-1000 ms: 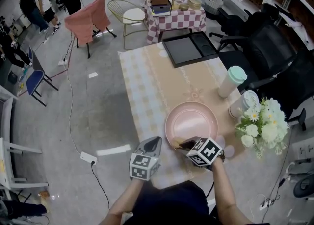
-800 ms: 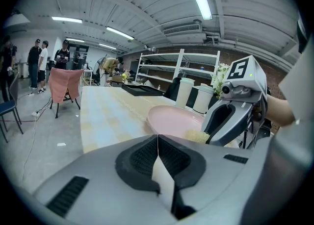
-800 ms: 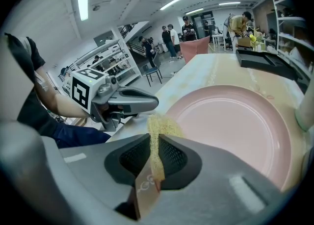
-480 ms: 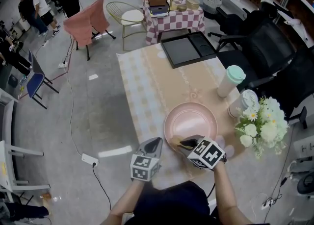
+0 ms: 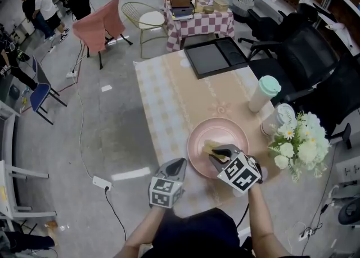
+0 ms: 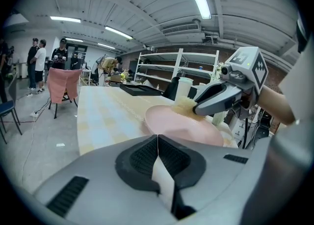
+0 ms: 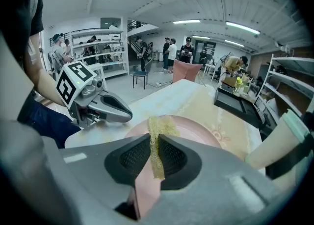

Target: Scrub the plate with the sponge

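Observation:
A pink plate (image 5: 228,133) lies near the front edge of the table with the beige cloth. My right gripper (image 5: 217,152) is shut on a yellow sponge (image 5: 210,148), which rests on the plate's near left part. The right gripper view has the sponge (image 7: 163,128) pinched between the jaws, over the plate (image 7: 198,130). My left gripper (image 5: 179,163) is shut and empty, just left of the plate at the table's front edge. In the left gripper view the plate (image 6: 171,123) lies ahead, with the right gripper (image 6: 197,110) pressing the sponge (image 6: 183,103) onto it.
A mint-lidded tumbler (image 5: 265,93) and a second cup (image 5: 279,118) stand right of the plate, beside a bunch of white flowers (image 5: 301,145). A black tray (image 5: 217,56) sits at the table's far end. Black office chairs (image 5: 315,54) stand to the right.
My right gripper has carried the sponge from the plate's near left rim farther in over the plate. The left gripper has stayed where it was.

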`<state>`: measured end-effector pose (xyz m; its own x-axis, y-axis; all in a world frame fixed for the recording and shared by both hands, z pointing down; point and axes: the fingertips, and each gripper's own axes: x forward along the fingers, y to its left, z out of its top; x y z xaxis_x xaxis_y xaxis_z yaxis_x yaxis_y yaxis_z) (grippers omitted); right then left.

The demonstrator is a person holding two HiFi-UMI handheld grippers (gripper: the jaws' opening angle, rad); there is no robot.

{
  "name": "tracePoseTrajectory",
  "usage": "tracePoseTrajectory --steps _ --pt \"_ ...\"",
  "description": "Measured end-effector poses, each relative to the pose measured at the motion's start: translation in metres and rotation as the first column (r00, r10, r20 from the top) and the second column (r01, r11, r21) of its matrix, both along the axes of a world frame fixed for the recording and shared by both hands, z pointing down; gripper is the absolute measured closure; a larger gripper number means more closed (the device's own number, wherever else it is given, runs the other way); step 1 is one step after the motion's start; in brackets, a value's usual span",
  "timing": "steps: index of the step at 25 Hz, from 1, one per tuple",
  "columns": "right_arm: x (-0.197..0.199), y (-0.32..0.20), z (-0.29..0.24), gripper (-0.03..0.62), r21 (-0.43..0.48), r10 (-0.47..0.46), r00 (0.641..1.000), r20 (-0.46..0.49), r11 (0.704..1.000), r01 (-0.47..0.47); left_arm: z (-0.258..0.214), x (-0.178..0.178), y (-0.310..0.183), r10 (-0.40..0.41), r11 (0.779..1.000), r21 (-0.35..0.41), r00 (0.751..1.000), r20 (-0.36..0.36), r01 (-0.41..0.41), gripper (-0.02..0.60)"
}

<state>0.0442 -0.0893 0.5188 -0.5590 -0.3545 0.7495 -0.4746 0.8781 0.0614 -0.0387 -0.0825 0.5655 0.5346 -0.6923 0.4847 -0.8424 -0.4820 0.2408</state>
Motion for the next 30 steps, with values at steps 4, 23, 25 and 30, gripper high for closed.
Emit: tracePoseTrajectory --steps 4,23,25,30 --pt "0.008 -0.011 0.000 0.543 0.039 0.004 0.998 -0.062 0.999 -0.002 0.001 0.002 0.000 0.003 1.000 -0.005 1.000 -0.005 -0.003 0.569" --pt "0.032 -0.075 0.018 0.542 0.211 0.003 0.951 -0.310 0.975 0.066 0.003 -0.002 -0.001 0.010 1.000 -0.008 1.000 0.008 -0.010 0.569" --pt "0.032 -0.078 0.022 0.542 0.215 0.002 0.947 -0.320 0.974 0.071 0.003 -0.004 -0.002 0.007 1.000 -0.008 1.000 0.009 -0.006 0.569" --pt "0.030 -0.085 0.029 0.543 0.233 -0.003 0.947 -0.320 0.969 0.082 0.008 -0.007 -0.001 0.003 1.000 -0.018 1.000 0.011 -0.003 0.569"
